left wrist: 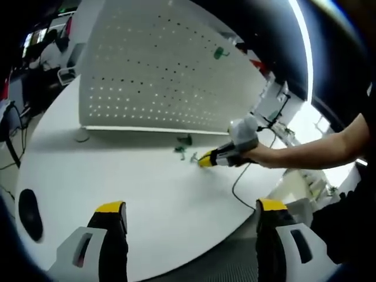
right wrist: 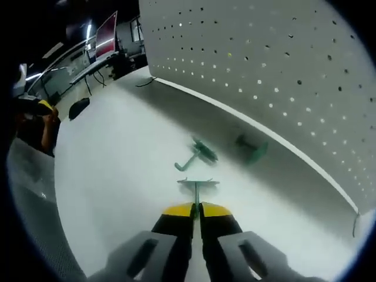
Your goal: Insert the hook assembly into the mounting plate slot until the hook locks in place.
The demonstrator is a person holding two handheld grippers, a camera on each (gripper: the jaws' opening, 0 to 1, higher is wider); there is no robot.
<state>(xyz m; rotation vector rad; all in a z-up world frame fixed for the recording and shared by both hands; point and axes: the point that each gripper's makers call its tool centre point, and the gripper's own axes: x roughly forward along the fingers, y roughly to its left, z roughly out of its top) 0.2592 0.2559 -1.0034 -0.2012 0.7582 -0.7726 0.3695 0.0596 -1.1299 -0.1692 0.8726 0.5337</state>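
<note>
We see bare white round tabletop (left wrist: 147, 194) toward six o'clock — open passage; at twelve, the upright white perforated metal pegboard (right wrist: 276, 64) blocks us — two loose green plastic hooks (right wrist: 200, 154) lie before it.

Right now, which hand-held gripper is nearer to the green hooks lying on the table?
Right. The right hand-held gripper is shut on a green hook piece, just short of the loose green hooks. The left hand-held gripper hangs open, far back near the table edge.

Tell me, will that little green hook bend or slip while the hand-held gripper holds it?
Probably not bend: the green hook looks like thin, stiff plastic and stays straight in the shut right hand-held gripper. It likely weighs little. It might twist, since only its narrow stem is pinched.
</note>
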